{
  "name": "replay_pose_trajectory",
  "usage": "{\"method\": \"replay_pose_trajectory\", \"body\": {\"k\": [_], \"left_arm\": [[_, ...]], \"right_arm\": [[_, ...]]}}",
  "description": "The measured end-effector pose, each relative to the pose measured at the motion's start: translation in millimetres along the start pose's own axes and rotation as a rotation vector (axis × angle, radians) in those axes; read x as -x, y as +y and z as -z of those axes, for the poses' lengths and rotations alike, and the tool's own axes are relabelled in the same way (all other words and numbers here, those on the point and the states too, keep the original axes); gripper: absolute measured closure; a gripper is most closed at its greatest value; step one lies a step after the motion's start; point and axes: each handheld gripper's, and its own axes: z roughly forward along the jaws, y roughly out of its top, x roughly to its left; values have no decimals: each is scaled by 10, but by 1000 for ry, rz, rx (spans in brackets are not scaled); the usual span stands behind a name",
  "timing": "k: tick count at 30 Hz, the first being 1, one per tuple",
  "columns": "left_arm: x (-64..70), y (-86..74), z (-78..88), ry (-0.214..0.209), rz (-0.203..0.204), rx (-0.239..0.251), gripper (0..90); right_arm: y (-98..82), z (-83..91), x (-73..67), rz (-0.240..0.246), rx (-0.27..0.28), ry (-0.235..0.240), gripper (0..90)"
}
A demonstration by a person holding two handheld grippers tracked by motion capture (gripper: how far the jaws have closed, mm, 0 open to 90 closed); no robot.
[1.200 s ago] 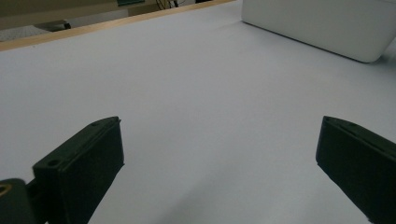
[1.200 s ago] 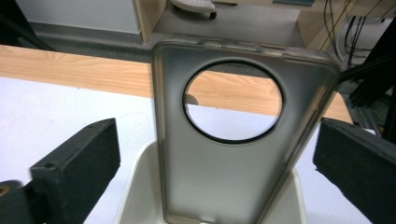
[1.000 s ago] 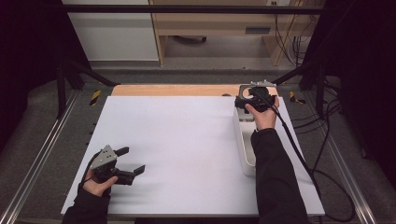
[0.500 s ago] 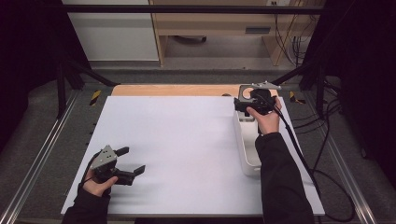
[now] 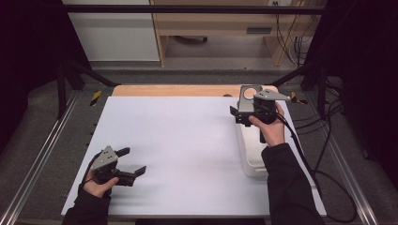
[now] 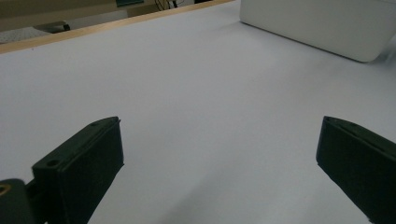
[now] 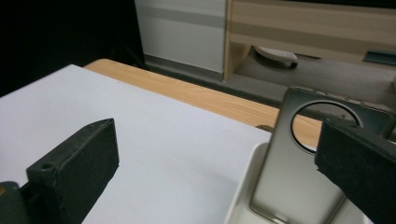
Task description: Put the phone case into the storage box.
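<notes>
The person is wearing dark long sleeves (image 5: 287, 187). The left gripper (image 5: 130, 161) and right gripper (image 5: 234, 115) are showing black bodies, blocky black jaws with a small screw hole, and grey three-cornered top plates. A black cable (image 5: 324, 187) is trailing from the right one.

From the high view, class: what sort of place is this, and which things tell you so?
Probably a lab recording bench, not a home: a white table inside a black metal frame, loose cables trailing off it, and a person working a hand-held right gripper.
</notes>
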Motion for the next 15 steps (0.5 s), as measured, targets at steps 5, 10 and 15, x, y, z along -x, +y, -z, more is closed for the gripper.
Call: {"method": "replay_pose_trajectory", "body": {"k": [5,10,15], "left_arm": [[5,3,-3,-1,-3,-2,2],[7,6,-1,0,-4,-2,2],[11,12,1,-1,-6,-1,2]], "right_arm": [[-35,129,-93,24,24,48,4],[-75,266,-138,40,34,93,4],[-123,413,-155,44,64,147,4]]}}
